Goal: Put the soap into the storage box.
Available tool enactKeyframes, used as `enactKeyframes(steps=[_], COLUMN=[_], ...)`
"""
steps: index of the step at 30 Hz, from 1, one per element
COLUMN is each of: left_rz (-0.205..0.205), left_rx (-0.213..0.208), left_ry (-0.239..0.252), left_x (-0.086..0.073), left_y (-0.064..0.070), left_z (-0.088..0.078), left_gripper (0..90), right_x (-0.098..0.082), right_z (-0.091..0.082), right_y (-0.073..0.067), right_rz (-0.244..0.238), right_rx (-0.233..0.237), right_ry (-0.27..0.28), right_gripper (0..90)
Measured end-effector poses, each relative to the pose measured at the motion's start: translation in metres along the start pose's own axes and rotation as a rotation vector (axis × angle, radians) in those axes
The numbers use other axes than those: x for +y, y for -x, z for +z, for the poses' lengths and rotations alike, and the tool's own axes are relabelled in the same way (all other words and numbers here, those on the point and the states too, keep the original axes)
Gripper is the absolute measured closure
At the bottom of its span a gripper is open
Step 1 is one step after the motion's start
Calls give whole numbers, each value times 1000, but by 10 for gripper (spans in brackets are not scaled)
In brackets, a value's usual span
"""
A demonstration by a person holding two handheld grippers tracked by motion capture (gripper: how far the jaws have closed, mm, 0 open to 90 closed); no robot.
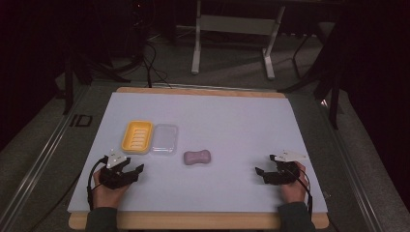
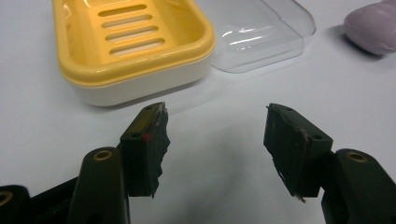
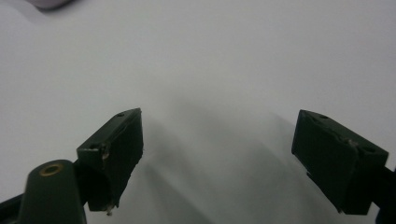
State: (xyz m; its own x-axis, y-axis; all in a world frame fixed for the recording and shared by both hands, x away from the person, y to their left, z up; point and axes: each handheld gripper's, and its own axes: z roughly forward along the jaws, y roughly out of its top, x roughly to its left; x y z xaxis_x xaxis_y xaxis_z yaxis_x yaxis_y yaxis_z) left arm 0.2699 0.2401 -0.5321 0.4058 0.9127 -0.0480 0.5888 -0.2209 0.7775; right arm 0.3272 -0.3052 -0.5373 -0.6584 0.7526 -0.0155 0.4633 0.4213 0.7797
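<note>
Both forearms enter from the near edge of the tabletop [image 1: 232, 116], each hand on a hand-held gripper. Left hand-held gripper [image 1: 137, 171] rests low on the surface just on the near side of the yellow soap dish [image 1: 137, 137], jaws parted with nothing between them; in the left gripper view the worn black pads [image 2: 154, 140] frame bare surface, dish [image 2: 130, 46] right ahead, not touched. Right hand-held gripper [image 1: 263, 174] sits well apart from the dish, out toward the right edge, jaws spread wide and empty, bare surface between its pads [image 3: 116, 149]. Clear lid [image 1: 164, 138] lies flat, touching the dish's right side. Purple soap bar [image 1: 197, 157] lies loose on the tabletop, right of the dish and a bit nearer the person, just past the lid's near right corner, untouched by either hand-held gripper. Surface: pale lavender-white sheet, matte, over a wooden board [image 1: 198, 220] whose edge shows at near and far sides. Room: dim, grey carpeted floor [image 1: 232, 63], white frame legs [image 1: 196, 53] beyond the far edge behind the dish, black cables [image 1: 150, 63] on the floor at far left, dark curtains either side.
</note>
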Motion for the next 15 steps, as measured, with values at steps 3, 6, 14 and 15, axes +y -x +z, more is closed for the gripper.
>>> enactKeyframes(steps=[3, 6, 14, 15], left_rz=[16, 30, 48, 56], left_rx=[2, 4, -4, -7], left_ry=[-5, -18, -39, -47], left_x=[1, 2, 5, 6], left_y=[1, 2, 7, 8], left_z=[0, 0, 1, 2], left_gripper=[398, 397, 400, 400], right_x=[-2, -3, -3, -3], right_z=[-4, -5, -6, -6], right_y=[0, 0, -3, -3], right_rz=[4, -2, -20, -22], right_rx=[13, 9, -6, -7], right_ry=[43, 57, 63, 64], right_gripper=[162, 163, 197, 197])
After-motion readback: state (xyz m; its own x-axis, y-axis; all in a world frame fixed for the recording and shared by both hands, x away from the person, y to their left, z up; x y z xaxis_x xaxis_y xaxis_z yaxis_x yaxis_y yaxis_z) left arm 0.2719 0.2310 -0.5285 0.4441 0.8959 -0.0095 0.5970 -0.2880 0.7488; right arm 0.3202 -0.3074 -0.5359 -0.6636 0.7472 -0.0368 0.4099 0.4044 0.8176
